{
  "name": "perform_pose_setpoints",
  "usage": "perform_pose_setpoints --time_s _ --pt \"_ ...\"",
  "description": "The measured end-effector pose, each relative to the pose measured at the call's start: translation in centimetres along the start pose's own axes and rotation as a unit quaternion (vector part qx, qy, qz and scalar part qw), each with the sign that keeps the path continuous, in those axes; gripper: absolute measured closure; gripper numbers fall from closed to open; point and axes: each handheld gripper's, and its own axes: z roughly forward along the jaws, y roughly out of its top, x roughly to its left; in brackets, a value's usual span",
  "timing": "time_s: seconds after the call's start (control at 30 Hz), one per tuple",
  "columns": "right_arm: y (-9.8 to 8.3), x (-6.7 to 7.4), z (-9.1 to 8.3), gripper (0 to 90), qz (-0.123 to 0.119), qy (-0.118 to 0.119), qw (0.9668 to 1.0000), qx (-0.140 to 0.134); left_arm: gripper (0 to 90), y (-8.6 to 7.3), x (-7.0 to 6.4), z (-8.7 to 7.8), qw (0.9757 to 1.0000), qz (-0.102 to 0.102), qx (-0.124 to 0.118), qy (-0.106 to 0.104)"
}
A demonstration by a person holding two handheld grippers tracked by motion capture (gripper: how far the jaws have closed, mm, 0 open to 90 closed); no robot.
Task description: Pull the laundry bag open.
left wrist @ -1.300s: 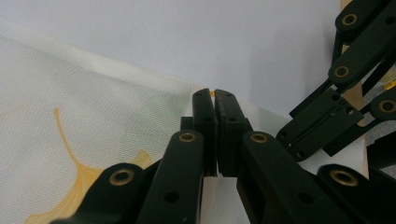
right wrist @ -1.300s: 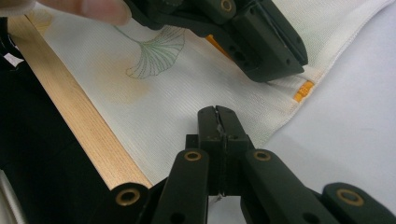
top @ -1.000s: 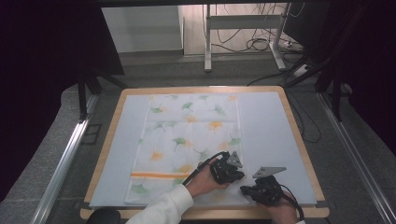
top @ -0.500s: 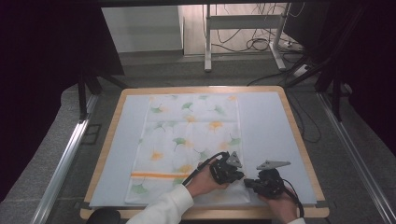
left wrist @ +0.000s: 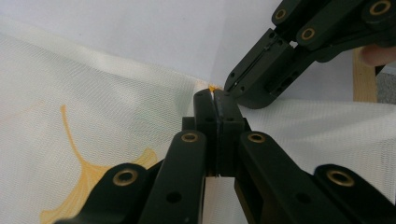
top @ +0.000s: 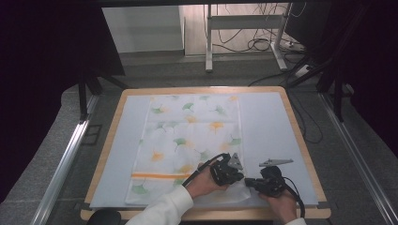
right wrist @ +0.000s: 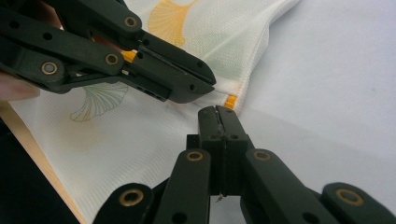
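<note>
Closest to me, my left gripper (left wrist: 215, 100) has its jaws pressed flat together with no gap I can make out, and they rest on the white cloth (left wrist: 93, 121) near its right edge; whether a fold of fabric is pinched between them I cannot tell. Just ahead of its tips sits a tiny orange tab (left wrist: 213, 87) on the hem, and right beside that the right gripper (left wrist: 247, 88) comes in from the upper right. From my right gripper (right wrist: 216, 114) the picture is much the same: jaws clamped tight against each other, tips at the cloth's edge, the orange tab (right wrist: 229, 101) just off the right jaw, and the left gripper (right wrist: 187, 91) lying across the cloth directly beyond, a fingertip (right wrist: 16, 88) at its far left. Again I cannot say if any cloth is caught. From above, the cloth (top: 187, 140) lies flat on the pale table mat (top: 272, 126), its long axis running away from both tools toward the table's far edge, an orange stripe (top: 155, 176) crossing it near the end where my grippers work, to the left of the left gripper (top: 234, 176). The right gripper (top: 256, 183) sits just beside it. Green and orange ginkgo leaves (top: 187, 107) are printed on it; I can read no lettering or label anywhere.
</note>
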Motion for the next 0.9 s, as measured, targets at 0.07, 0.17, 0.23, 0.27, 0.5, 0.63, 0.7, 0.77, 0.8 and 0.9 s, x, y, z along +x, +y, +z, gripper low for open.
perform_pose_setpoints --time_s 0.07,0.17,0.23,0.27,0.5,0.63,0.7,0.77,0.8,0.9 --pt "0.02 0.04 -0.01 89.8 -0.003 0.000 1.0000 0.001 90.0 -0.02 -0.03 -0.01 1.0000 -0.001 0.000 0.000" --pt "0.02 0.14 0.01 89.8 -0.007 -0.004 1.0000 0.001 90.0 -0.02 -0.10 -0.03 1.0000 0.001 0.002 0.002" --pt "-0.01 0.24 0.04 89.8 -0.017 -0.007 0.9998 -0.002 90.0 -0.01 -0.08 0.00 1.0000 0.000 0.001 0.002" --pt "-0.01 0.27 0.04 89.8 -0.018 -0.007 0.9998 -0.002 90.0 -0.02 -0.04 0.02 1.0000 -0.002 0.001 0.001" --pt "-0.01 0.71 0.07 89.9 -0.031 -0.018 0.9994 -0.001 90.0 -0.03 -0.03 -0.04 1.0000 -0.001 0.004 0.001" --pt "-0.02 0.64 0.08 89.9 -0.028 -0.016 0.9995 -0.002 90.0 -0.07 -0.06 -0.16 1.0000 0.000 0.008 0.002" --pt "-0.04 0.63 0.07 89.9 -0.027 -0.017 0.9995 -0.003 90.0 -0.15 -0.01 -0.22 0.9999 0.001 0.010 0.003" --pt "-0.04 0.60 0.08 89.9 -0.026 -0.016 0.9995 -0.003 90.0 -0.26 0.07 -0.34 0.9999 -0.002 0.011 0.002" --pt "0.00 0.58 0.09 89.9 -0.026 -0.015 0.9996 -0.002 90.0 -0.32 0.12 -0.40 0.9999 -0.002 0.011 0.001" --pt "0.02 0.50 0.06 89.9 -0.023 -0.012 0.9997 -0.001 90.0 -0.40 0.16 -0.49 0.9999 -0.002 0.011 0.001"
